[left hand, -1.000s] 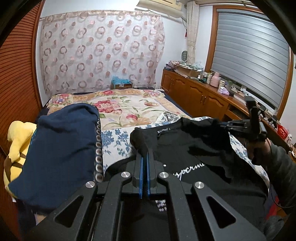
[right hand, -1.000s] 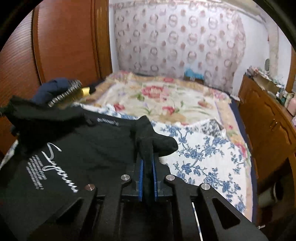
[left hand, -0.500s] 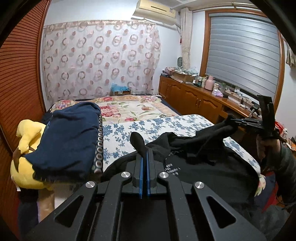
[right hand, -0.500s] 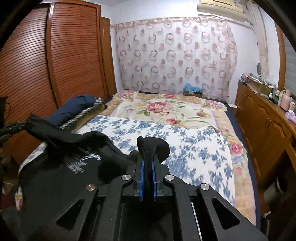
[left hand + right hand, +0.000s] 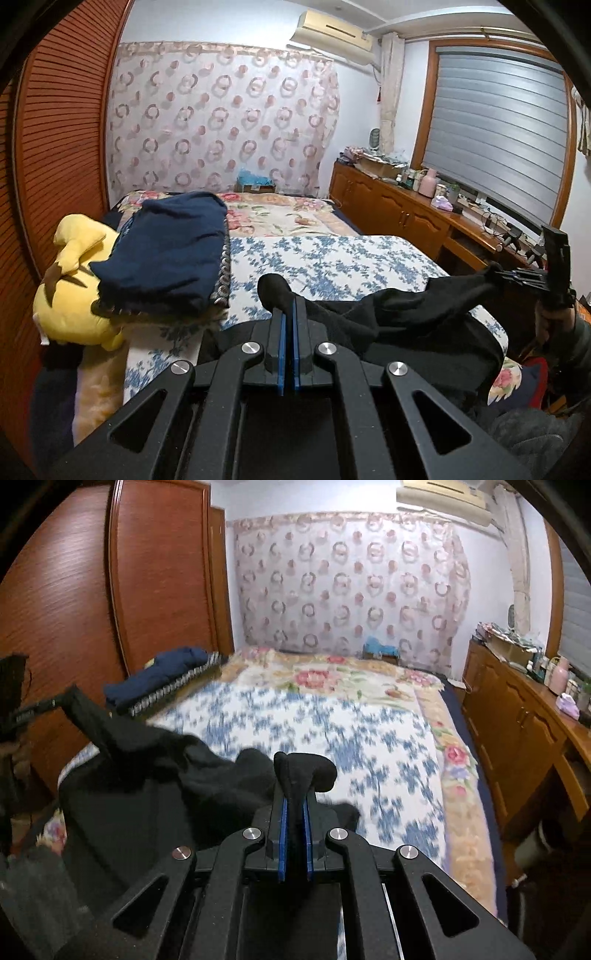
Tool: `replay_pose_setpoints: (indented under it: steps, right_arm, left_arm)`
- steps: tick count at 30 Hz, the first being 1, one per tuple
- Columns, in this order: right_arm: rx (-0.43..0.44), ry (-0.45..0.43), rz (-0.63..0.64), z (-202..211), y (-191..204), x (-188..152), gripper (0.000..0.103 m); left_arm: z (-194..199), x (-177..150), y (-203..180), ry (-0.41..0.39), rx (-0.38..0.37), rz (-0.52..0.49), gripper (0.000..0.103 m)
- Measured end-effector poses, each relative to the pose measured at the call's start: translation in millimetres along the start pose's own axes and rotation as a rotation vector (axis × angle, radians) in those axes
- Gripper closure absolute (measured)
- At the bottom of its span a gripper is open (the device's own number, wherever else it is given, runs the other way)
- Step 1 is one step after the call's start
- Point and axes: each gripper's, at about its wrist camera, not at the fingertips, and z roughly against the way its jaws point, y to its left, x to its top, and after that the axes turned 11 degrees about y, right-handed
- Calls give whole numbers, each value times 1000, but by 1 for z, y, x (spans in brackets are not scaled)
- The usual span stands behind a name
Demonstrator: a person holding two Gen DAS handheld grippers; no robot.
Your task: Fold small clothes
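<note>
A black garment (image 5: 413,325) hangs between my two grippers over the near end of the bed. My left gripper (image 5: 290,306) is shut on one corner of it, with a fold of cloth poking up past the blue pads. My right gripper (image 5: 294,797) is shut on the other corner of the black garment (image 5: 155,768). Each gripper shows far off in the other's view, the right one (image 5: 517,275) at the right edge and the left one (image 5: 40,705) at the left edge. The cloth sags in the middle.
The bed has a blue floral quilt (image 5: 332,258) and a pink floral blanket (image 5: 332,679) behind it. A folded navy garment (image 5: 170,251) lies on a yellow plush toy (image 5: 74,295) at the left. A wooden wardrobe (image 5: 92,590) stands left, and a cluttered cabinet (image 5: 406,214) right.
Both grippers have lifted the black garment off the quilt and pulled back toward the foot of the bed. The printed front has turned out of view.
</note>
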Motion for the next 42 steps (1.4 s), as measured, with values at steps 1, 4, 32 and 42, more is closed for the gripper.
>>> replay_pose_setpoints:
  steps: [1,4,32,42]
  right_arm:
    - [5,10,-4,3,2,0,96]
    - [-2,23,-2,14,5,1,96]
    - [-76,67,10,15,17,7,49]
    - [-65,137,-43,-55,-7,16,49]
  left_arm:
    - [1,-2,1,2,1,2,100]
    - [9,-9,6,5,18,7,100]
    - [-36,-3,25,146,150,-24,33]
    - [-95,5,35,246,198,-61,33]
